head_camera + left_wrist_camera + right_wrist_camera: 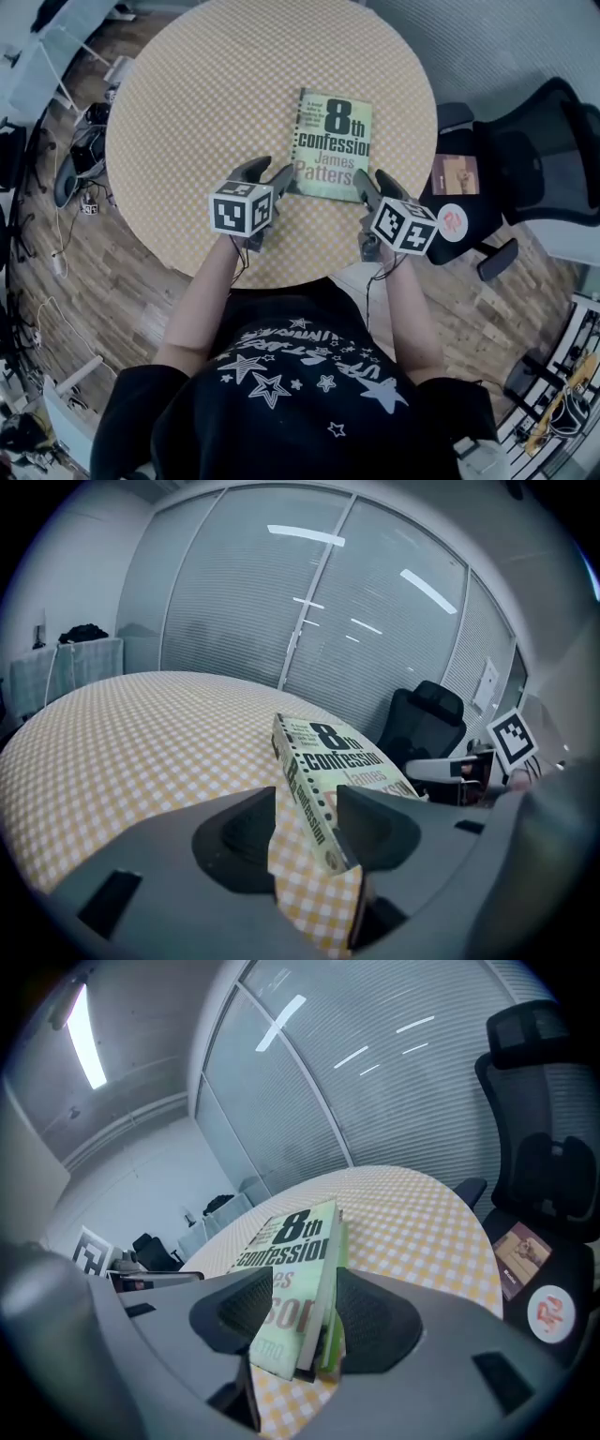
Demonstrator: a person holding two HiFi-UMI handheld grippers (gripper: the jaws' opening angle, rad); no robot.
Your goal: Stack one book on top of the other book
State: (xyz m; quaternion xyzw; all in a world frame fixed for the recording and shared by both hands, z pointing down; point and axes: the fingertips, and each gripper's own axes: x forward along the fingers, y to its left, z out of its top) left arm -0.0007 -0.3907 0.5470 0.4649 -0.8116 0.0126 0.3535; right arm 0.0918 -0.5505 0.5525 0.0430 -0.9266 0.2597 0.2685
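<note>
**Head view: 2 books stacked on the worktop, tongs at both near corners**

1. Location of books. The top book (333, 141), pale green with "8th confession" on its cover, lies flat and face up on the round, yellow-checked worktop (187, 112), right of centre. The lower book (329, 1340) shows only in the right gripper view, as a bright green edge directly under the top book. The edges there are nearly flush.

2. Left tongs (270, 176). These are positioned at the near left corner of the stack. In the left gripper view the jaws stand well apart and the spine corner of the top book reaches into the gap. Checked cloth is visible between the book and the left jaw, so there is no grip. The corner lies close against the right jaw; contact cannot be confirmed.

3. Right tongs (373, 183). These are positioned at the near right corner. In the right gripper view the jaws stand apart and straddle the corner of both books. The right jaw sits just beside the green edge, and the left jaw overlaps the cover. No clamping is evident.
</note>
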